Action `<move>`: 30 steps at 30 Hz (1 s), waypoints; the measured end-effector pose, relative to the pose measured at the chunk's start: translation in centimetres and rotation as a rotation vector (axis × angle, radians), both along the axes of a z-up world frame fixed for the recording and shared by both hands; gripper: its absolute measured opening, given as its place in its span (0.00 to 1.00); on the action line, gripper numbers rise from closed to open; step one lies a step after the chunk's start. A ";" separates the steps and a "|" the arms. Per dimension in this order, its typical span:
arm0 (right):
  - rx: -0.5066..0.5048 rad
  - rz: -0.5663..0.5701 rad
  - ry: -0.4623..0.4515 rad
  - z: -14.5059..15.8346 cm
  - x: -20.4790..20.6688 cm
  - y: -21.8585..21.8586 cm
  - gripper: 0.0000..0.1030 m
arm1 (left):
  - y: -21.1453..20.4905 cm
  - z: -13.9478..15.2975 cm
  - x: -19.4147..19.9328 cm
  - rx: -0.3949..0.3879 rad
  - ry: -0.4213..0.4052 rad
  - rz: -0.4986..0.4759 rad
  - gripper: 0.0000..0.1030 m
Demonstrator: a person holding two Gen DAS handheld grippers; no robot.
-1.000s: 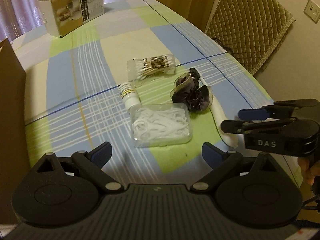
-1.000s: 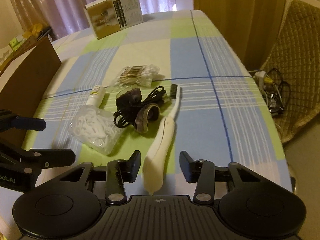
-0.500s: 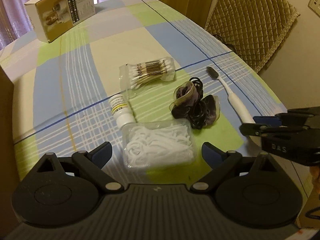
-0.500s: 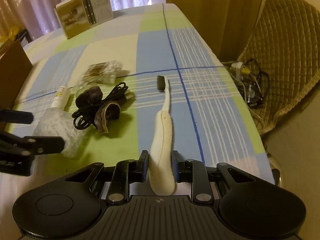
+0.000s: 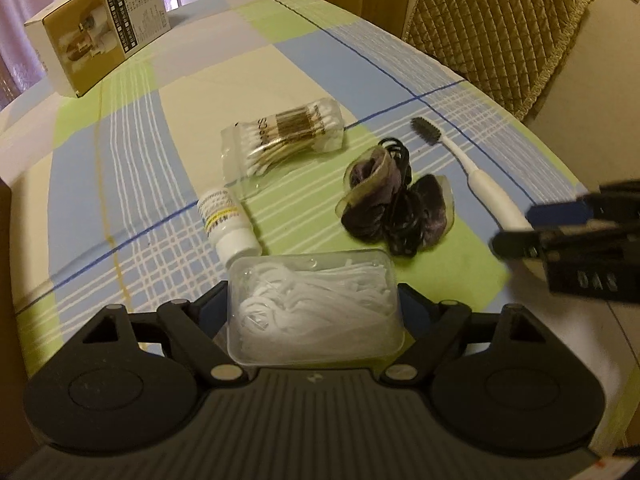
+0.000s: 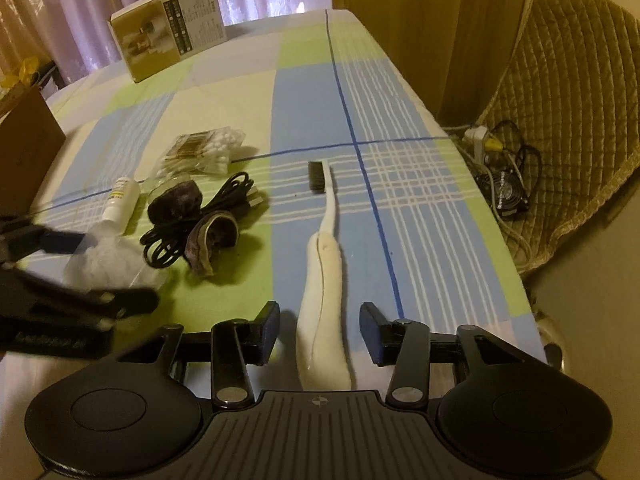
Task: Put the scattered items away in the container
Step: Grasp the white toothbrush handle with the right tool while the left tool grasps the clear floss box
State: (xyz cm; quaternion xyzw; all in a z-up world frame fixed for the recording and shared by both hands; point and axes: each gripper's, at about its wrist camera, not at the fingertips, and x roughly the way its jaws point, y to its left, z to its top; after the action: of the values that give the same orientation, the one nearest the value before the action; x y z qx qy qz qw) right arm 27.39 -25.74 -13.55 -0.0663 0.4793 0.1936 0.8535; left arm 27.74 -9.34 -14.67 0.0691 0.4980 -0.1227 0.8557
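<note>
**Both grippers straddle items on the checked tablecloth**

Left wrist view: the left gripper [image 5: 314, 312] has its fingers on either side of a clear plastic box of white floss picks [image 5: 314, 306]; the box fills the gap, but whether the pads press its sides cannot be told. Just beyond the box lies a small white bottle [image 5: 226, 222], on its side, its cap touching the box. Farther off sits a bag of cotton swabs [image 5: 286, 138]. To the right, a dark cable bundled with purple fabric [image 5: 394, 206] lies near the box, and beside it a white toothbrush [image 5: 468, 168]. A printed carton [image 5: 100, 28] stands at the table's far end.

Right wrist view: the right gripper [image 6: 320, 334] is spread, its pads clear of the toothbrush handle lying between them on the tablecloth [image 6: 420, 216]. A brown cardboard box [image 6: 24, 152] rises at the left edge. Beyond the table's right side, a quilted chair [image 6: 572, 100] holds cords and a small fan.
</note>
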 end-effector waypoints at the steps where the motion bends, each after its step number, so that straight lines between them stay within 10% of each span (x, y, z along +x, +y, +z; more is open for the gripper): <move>1: -0.006 0.001 -0.011 -0.1 0.2 0.1 0.41 | 0.2 0.0 -0.3 0.002 0.000 -0.002 0.81; 7: -0.054 0.026 -0.055 -0.5 1.0 0.8 0.39 | 1.7 0.1 -1.9 0.012 0.014 0.034 0.81; 11: -0.072 0.056 -0.048 -0.5 0.8 1.2 0.18 | 2.6 0.1 -2.2 0.015 0.014 0.065 0.81; 30: 0.117 -0.092 0.104 2.3 -3.6 -2.3 0.17 | 2.7 1.8 -4.4 0.024 -0.024 0.000 0.80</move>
State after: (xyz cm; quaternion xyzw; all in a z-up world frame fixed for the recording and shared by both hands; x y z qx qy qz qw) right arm 23.75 -28.07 -11.29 0.0158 0.5132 0.1849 0.8380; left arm 23.30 -6.65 -12.90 0.0806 0.4892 -0.1160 0.8607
